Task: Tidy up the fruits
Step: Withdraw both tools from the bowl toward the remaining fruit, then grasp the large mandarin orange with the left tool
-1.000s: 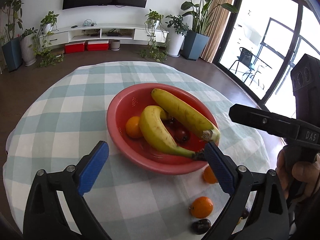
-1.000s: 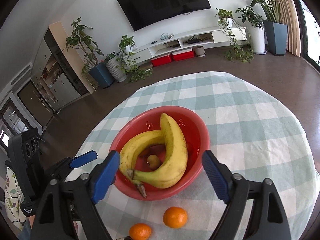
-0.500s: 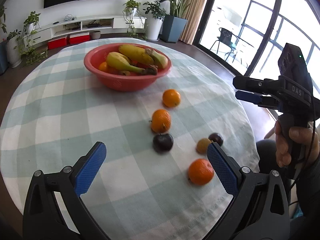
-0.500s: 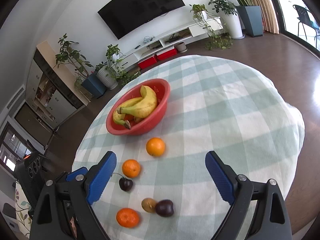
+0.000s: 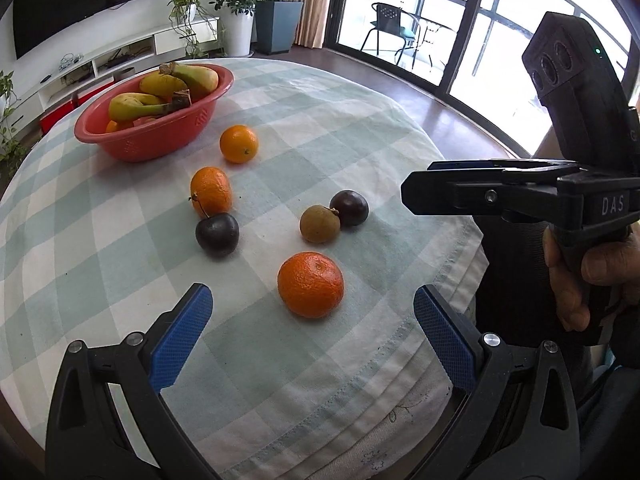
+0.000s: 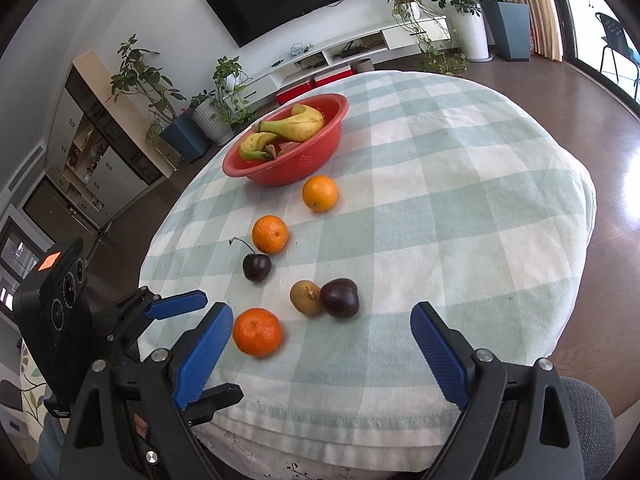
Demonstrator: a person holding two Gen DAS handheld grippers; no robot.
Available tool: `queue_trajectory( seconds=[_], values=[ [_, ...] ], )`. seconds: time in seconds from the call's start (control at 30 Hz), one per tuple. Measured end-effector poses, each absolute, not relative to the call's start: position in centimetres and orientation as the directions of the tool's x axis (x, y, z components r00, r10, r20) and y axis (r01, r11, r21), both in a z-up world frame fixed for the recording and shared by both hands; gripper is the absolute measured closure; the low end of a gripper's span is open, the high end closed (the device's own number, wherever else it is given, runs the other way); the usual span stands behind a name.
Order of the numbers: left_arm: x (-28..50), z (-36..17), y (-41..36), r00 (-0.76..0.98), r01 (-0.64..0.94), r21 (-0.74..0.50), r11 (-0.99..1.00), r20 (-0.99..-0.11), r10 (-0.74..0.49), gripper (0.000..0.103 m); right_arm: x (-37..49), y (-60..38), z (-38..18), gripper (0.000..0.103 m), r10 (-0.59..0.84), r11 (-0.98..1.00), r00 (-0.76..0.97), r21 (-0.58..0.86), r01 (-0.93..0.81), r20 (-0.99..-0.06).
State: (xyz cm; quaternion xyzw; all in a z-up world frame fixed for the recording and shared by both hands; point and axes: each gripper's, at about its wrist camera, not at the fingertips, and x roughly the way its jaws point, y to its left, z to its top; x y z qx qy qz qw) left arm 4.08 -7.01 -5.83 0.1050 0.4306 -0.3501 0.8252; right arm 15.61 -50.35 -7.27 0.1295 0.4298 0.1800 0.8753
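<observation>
A: Where does the nearest orange (image 5: 311, 284) lie?

B: On the checked tablecloth (image 5: 360, 128), close to the near edge, apart from the other loose fruit. It is round, so there is no long axis to line up with; any approach angle serves.

A: And from the grippers?

B: It sits straight ahead of the left gripper (image 5: 312, 322), almost centred between the blue pads, which are spread wide and hold nothing. From the right gripper (image 6: 320, 338) the same orange (image 6: 257, 331) lies off to the left, just beside the left pad (image 6: 202, 354) rather than in the gap. That gripper is wide open too.

A: So the left one is better placed?

B: Most likely, though the fisheye bends depth near the rim, so how far forward it must travel is hard to say.

A: What surrounds it?

B: A brown fruit (image 5: 320, 224) touching a dark plum (image 5: 349, 208) lies just beyond, a stemmed cherry (image 5: 217, 234) to the left, two more oranges farther on. The red bowl (image 5: 160, 136) with bananas (image 5: 168, 92) stands well apart at the far side.
</observation>
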Motion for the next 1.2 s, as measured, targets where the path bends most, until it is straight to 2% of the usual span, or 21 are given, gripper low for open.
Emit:
queue_trajectory(
  seconds=[0.27,0.4,0.47,0.57,0.63,0.83,0.93,1.2],
  values=[
    [5.2,-6.2,-8.1,0.361,0.697,-0.105,0.709,-0.803,-0.474,0.003,14.7,-51.2,-7.6,0.012,0.401,0.913,0.564,0.367,-0.180,-0.722],
    [5.8,-6.8,-8.6,0.331,0.708,-0.112,0.697,-0.819,-0.468,0.030,14.7,-51.3,-7.8,0.017,0.384,0.921,0.563,0.348,-0.176,-0.732],
    [6.1,-7.2,-8.7,0.317,0.713,-0.112,0.692,-0.829,-0.461,0.035,14.7,-51.3,-7.9,0.017,0.383,0.921,0.562,0.346,-0.177,-0.733],
    [6.3,-7.5,-8.7,0.309,0.717,-0.118,0.687,-0.830,-0.465,0.038,14.7,-51.3,-7.9,0.018,0.382,0.922,0.562,0.344,-0.178,-0.733],
    [6.4,-7.6,-8.7,0.299,0.719,-0.127,0.683,-0.831,-0.469,0.052,14.7,-51.2,-8.1,0.020,0.382,0.923,0.557,0.341,-0.180,-0.738],
    [6.6,-8.1,-8.8,0.297,0.715,-0.130,0.687,-0.833,-0.466,0.054,14.7,-51.0,-8.2,0.021,0.380,0.924,0.551,0.336,-0.184,-0.743],
    [6.7,-8.0,-8.6,0.299,0.708,-0.134,0.693,-0.833,-0.466,0.062,14.7,-50.8,-8.3,0.022,0.376,0.925,0.546,0.332,-0.182,-0.749],
    [6.7,-8.2,-8.4,0.311,0.697,-0.132,0.705,-0.830,-0.463,0.066,14.8,-50.6,-8.5,0.025,0.371,0.928,0.534,0.322,-0.187,-0.759]
  ],
)
